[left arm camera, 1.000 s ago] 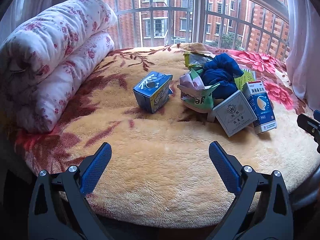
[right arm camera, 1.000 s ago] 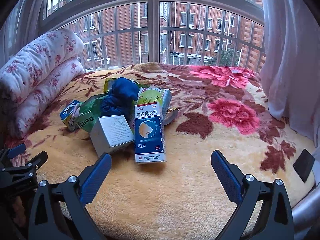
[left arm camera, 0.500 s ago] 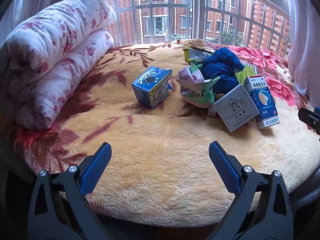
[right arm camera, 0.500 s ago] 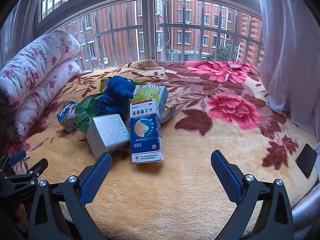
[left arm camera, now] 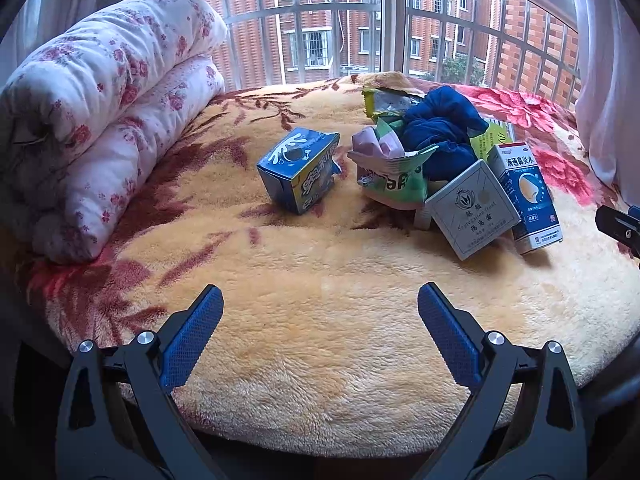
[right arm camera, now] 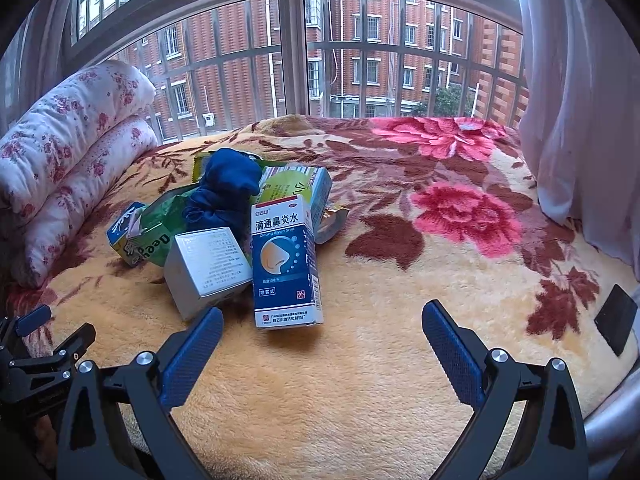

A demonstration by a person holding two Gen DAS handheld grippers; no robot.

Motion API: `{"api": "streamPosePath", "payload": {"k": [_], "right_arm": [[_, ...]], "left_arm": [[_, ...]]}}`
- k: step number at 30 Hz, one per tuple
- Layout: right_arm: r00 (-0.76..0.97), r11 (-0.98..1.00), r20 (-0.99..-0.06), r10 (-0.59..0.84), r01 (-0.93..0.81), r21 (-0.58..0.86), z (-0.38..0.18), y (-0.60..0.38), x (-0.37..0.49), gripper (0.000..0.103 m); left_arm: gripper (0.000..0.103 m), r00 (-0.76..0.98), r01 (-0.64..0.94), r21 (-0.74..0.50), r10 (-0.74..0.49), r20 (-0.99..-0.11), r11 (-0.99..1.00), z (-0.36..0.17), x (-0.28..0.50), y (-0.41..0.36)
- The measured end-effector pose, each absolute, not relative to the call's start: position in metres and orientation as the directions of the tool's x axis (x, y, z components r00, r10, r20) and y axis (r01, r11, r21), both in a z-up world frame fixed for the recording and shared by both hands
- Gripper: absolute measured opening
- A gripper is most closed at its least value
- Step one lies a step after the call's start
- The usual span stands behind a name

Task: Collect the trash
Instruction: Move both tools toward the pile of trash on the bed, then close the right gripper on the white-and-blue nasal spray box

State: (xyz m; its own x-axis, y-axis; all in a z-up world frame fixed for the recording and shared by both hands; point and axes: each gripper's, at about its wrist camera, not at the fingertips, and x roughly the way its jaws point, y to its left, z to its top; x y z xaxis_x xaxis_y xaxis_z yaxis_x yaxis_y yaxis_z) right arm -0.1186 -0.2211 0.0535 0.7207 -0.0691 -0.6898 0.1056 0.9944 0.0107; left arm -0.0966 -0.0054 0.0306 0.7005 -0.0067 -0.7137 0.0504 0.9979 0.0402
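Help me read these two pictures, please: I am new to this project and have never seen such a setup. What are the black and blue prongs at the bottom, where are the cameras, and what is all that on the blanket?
The prongs are two hand-held grippers; a person carries one in each hand. Each has a fisheye camera looking forward along its fingers, so one picture comes from the left gripper and one from the right gripper. Both are open and hold nothing.

They hover over a flowered blanket by a barred window, with a rolled quilt at the left. On the blanket lies a pile of trash: a blue nasal-spray box, a grey box, a green snack bag, a crumpled blue cloth and, apart, a blue carton.
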Motion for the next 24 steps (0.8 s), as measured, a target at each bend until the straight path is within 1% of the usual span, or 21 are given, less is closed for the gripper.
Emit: {"api": "streamPosePath", "payload": {"k": [3, 8, 13, 15, 20, 24], "right_arm": [[0.717, 0.995, -0.696, -0.044, 0.092, 0.032, 0.053, -0.224, -0.113, 0.098], [0.703, 0.994, -0.707, 0.071, 0.011, 0.111, 0.050, -0.233, -0.093, 0.098], [0.651, 0.979, -0.737, 0.184, -0.058, 0.193, 0.039, -0.242, -0.060, 0.098], [0.633, 0.976, -0.749, 0.196, -0.054, 0.210, 0.034, -0.243, -0.049, 0.098], [0.583, 0.965, -0.778, 0.235, -0.047, 0.256, 0.022, -0.236, -0.022, 0.088], [0.553, 0.967, -0.800, 0.232, -0.044, 0.250, 0.017, -0.227, -0.002, 0.088]], "left_arm": [[0.095, 0.699, 0.051, 0.036, -0.010, -0.715, 0.998, 0.028, -0.095, -0.004], [0.095, 0.699, 0.050, 0.041, -0.005, -0.715, 0.998, 0.025, -0.092, -0.002], [0.095, 0.705, 0.054, 0.048, -0.004, -0.709, 0.997, 0.021, -0.091, 0.000], [0.095, 0.707, 0.059, 0.052, -0.004, -0.707, 0.997, 0.020, -0.090, -0.001], [0.095, 0.713, 0.077, 0.068, -0.007, -0.701, 0.995, 0.017, -0.088, -0.004], [0.095, 0.715, 0.089, 0.073, -0.013, -0.699, 0.993, 0.014, -0.086, -0.006]]}}
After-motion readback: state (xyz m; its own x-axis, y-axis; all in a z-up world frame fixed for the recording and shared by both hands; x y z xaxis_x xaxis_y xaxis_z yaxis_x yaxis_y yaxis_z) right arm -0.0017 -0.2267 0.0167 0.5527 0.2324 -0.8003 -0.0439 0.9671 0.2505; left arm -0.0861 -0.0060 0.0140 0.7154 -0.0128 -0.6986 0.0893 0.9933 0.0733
